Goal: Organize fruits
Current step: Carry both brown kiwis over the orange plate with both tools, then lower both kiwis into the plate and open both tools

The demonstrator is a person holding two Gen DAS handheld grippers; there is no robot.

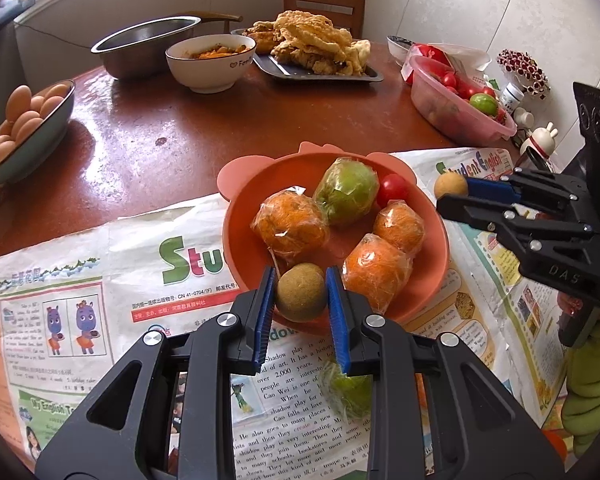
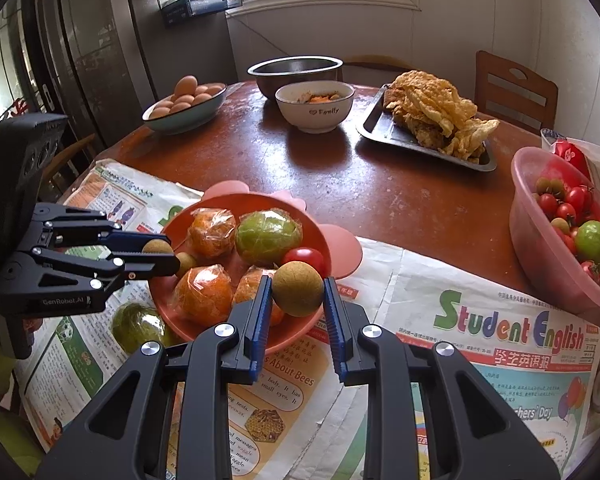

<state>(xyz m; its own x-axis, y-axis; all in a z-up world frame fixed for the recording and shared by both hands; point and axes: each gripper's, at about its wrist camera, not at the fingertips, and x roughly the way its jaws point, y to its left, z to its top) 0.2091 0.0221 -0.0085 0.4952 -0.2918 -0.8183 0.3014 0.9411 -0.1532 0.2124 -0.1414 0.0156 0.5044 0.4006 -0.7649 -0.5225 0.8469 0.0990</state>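
Observation:
An orange bowl [image 1: 434, 276] on newspaper holds three wrapped oranges [image 1: 290, 224], a wrapped green fruit [image 1: 346, 194] and a cherry tomato [image 1: 394, 188]. My left gripper [image 1: 300, 300] is shut on a brown longan [image 1: 301, 292] at the bowl's near rim. My right gripper [image 2: 298, 292] is shut on another brown longan [image 2: 298, 289] over the bowl's edge; it also shows in the left wrist view [image 1: 452, 192]. A small longan [image 2: 186, 263] lies in the bowl [image 2: 300, 336]. A wrapped green fruit [image 2: 134, 326] lies on the newspaper beside the bowl.
A pink basin [image 2: 540, 256] of tomatoes stands at the right. A tray of fried food [image 2: 432, 120], a white bowl [image 2: 316, 114], a steel bowl [image 2: 296, 70] and a bowl of eggs [image 2: 186, 110] stand further back. Small figurines [image 1: 536, 140] stand by the wall.

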